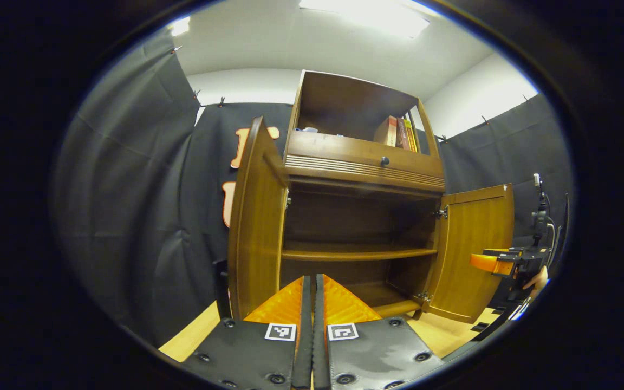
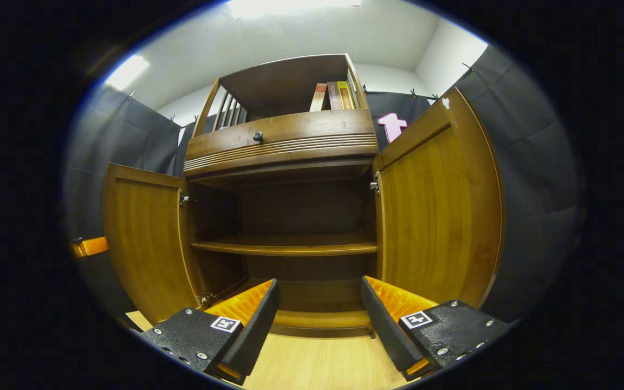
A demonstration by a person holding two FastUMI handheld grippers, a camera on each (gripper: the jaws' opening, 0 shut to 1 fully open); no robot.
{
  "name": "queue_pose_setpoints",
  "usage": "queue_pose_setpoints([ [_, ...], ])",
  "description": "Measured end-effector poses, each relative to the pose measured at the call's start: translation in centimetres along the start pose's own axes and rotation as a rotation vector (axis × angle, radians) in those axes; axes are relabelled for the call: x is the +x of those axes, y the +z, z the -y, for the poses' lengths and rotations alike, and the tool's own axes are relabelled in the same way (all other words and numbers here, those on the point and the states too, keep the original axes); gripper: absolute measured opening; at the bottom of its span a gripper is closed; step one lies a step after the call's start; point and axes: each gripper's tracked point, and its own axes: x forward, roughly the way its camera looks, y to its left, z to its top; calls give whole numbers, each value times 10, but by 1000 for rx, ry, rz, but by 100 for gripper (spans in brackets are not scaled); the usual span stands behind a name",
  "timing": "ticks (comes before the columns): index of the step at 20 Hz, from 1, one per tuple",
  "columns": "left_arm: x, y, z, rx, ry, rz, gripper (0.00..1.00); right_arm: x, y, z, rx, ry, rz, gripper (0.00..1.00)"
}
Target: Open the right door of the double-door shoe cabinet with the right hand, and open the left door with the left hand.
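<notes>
We hold the left gripper point(image 1: 312, 303) with fingers pressed together on nothing, and the right gripper point(image 2: 320, 309) spread apart, both clear because the job looks done. Ahead, the shoe cabinet point(image 2: 290, 141) gapes: left door point(image 1: 255, 216) and right door point(image 2: 436, 211) swung wide, shelves bare.

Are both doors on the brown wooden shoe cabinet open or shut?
Both open: the left door and right door swing outward, baring the inner shelf.
</notes>
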Motion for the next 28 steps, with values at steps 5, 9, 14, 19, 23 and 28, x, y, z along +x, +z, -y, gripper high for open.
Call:
queue_pose_setpoints([
  [5, 27, 25, 20, -15, 19, 22, 28, -6, 31, 17, -28, -27, 53, 92],
  [9, 44, 38, 33, -8, 20, 34, 67, -9, 51, 34, -44, -53, 76, 92],
  [14, 67, 43, 47, -9, 17, 27, 85, -8, 66, 47, -53, -73, 82, 92],
  [19, 90, 15, 43, -39, 73, -87, 92, -5, 77, 53, -75, -79, 81, 92],
  [23, 98, 25, 44, -3, 92, -67, 92, -3, 84, 56, -84, -88, 98, 92],
  [28, 103, 27, 45, 18, 89, -55, 96, 4, 79, 57, -82, -91, 90, 92],
])
